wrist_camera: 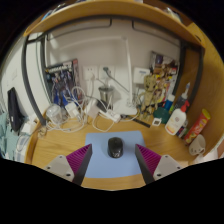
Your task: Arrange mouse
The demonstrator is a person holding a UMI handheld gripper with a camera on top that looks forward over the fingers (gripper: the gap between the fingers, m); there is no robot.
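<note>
A small dark grey mouse [115,147] rests on a light blue mouse mat [112,166] laid on the wooden desk [55,148]. The mouse sits at the mat's far part, just ahead of my gripper [112,165] and about centred between the two fingers. Both fingers, with their magenta pads [78,158], stand wide apart at either side of the mat. Nothing is held between them, and a clear gap separates each pad from the mouse.
Behind the mat lies a tangle of white cables and chargers [70,112]. To the right stand several bottles and small containers [178,118], and a white object [197,146] lies near the desk's right edge. A white wall [110,50] closes the back.
</note>
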